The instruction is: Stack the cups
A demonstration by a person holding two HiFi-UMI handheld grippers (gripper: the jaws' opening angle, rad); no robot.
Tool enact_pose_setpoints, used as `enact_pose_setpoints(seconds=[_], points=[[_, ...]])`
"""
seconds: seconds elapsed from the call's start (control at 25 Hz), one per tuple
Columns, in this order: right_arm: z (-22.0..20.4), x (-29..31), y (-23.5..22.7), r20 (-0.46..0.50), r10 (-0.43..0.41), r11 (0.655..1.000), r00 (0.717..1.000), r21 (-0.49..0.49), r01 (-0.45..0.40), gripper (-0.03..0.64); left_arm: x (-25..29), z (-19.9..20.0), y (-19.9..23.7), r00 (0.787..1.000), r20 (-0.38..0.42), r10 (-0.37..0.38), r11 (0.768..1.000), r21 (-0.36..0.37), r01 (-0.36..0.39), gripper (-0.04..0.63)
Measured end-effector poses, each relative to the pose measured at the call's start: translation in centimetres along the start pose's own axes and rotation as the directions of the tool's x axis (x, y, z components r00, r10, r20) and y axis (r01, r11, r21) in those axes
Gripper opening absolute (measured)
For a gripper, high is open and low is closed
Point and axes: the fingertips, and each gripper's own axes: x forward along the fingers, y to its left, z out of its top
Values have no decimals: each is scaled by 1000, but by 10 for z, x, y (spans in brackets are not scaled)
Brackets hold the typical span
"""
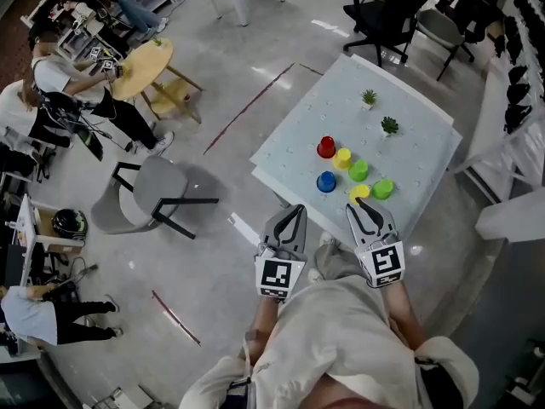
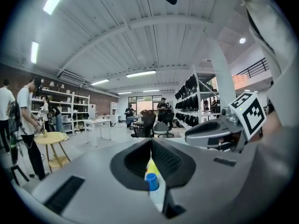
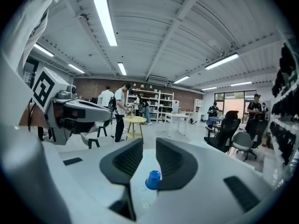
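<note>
Several cups stand upside down on the white table (image 1: 409, 135): red (image 1: 326, 147), yellow (image 1: 342, 158), green (image 1: 358, 170), blue (image 1: 326, 181), a second yellow (image 1: 359, 192) and a second green (image 1: 382, 188). Both grippers are held close to the person's body, short of the table's near edge, touching no cup. My left gripper (image 1: 295, 212) is shut and empty. In the left gripper view, the blue cup (image 2: 151, 181) shows far below the jaws. My right gripper (image 1: 364, 208) is shut with nothing held. The blue cup (image 3: 153, 179) also lies below it in the right gripper view.
Two small potted plants (image 1: 369, 98) (image 1: 390, 126) stand at the table's far side. A grey chair (image 1: 149, 196) is on the floor to the left, with a round wooden table (image 1: 140, 66) and people beyond. Office chairs (image 1: 387, 15) stand behind the table.
</note>
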Motion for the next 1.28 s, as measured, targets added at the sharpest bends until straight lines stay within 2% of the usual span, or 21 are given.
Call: enact_pose_setpoints(seconds=[0.36,0.56,0.76,1.04,1.28], points=[[-11,36,-50,-19,-29,997,999,65,30,83,68,0,9,997,-38,-62,998,18,62,15],[-21,52,-69,-43,-22,993,999,114,27,83,96,-7,11,989,-113,-90,995,21,93,15],[-34,67,-96,-52,-23,988,998,154,31,84,128,-17,8,978,-168,-121,991,32,128,15],[-57,75,-105,-80,-20,981,997,193,35,84,151,-33,6,962,-229,-151,986,39,163,15],[-77,74,-118,-135,-66,973,989,212,94,87,169,-51,-1,936,-274,-222,971,25,238,15]])
